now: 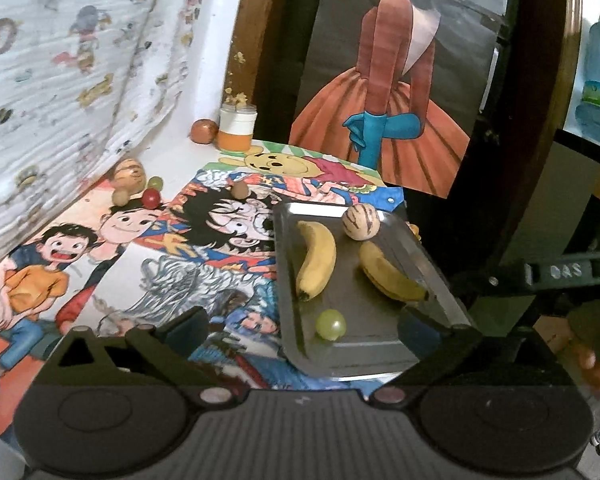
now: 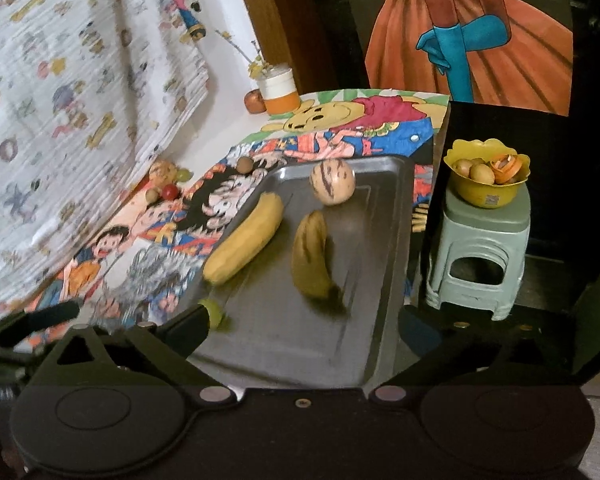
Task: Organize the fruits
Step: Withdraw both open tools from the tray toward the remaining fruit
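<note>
A metal tray [image 1: 380,344] [image 2: 300,344] lies on the cartoon-print table. It holds two bananas [image 1: 318,258] [image 1: 390,276], a striped round melon [image 1: 360,222] and a green grape [image 1: 331,324]. In the right wrist view these are the left banana [image 2: 244,238], the spotted banana [image 2: 310,256], the melon [image 2: 332,182] and the grape [image 2: 214,312]. My left gripper [image 1: 306,328] is open and empty over the tray's near end. My right gripper [image 2: 304,326] is open and empty over the tray. Loose fruits lie by the curtain: a brown one [image 1: 129,174], a red grape [image 1: 151,198], a green grape [image 1: 155,183].
A small brown fruit [image 1: 241,190] sits on the table behind the tray. An orange-and-white jar [image 1: 237,128] and a round reddish fruit [image 1: 203,131] stand at the back. A yellow bowl [image 2: 486,178] of fruit rests on a green stool [image 2: 478,248] to the right. A patterned curtain [image 1: 60,80] hangs left.
</note>
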Demonstrator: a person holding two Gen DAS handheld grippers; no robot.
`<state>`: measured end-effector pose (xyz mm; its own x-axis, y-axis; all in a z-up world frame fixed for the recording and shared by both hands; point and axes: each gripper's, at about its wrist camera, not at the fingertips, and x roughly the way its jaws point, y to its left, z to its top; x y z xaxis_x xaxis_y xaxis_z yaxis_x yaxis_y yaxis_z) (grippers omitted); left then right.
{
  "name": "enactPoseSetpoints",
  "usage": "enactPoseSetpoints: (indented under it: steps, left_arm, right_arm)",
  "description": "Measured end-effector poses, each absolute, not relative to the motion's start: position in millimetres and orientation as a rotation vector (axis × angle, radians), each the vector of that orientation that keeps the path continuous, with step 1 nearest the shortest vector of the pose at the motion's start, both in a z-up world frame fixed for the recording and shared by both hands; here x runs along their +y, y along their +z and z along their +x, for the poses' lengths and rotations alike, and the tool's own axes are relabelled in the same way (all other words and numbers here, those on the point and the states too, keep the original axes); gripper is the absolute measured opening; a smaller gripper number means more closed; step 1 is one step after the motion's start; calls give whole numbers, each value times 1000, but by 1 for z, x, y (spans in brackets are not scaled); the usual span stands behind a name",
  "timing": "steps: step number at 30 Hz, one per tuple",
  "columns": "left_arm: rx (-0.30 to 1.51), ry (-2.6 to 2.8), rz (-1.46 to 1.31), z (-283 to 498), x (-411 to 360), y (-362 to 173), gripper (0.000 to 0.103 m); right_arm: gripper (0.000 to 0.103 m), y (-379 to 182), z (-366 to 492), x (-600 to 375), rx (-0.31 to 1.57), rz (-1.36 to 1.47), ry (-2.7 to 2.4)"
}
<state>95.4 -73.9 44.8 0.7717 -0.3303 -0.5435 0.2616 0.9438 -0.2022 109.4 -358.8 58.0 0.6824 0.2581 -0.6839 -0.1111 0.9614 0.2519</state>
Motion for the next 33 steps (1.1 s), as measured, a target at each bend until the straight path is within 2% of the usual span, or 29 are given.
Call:
enactPoseSetpoints:
  steps: [19, 33]
  left_arm:
    - [760, -239, -82, 70, -18, 24, 103]
    - [794, -137, -43, 115, 38, 33, 103]
  right_arm:
    - [102, 41, 59, -296, 973, 65, 363]
    - [102, 69, 114, -223, 1023, -58, 554]
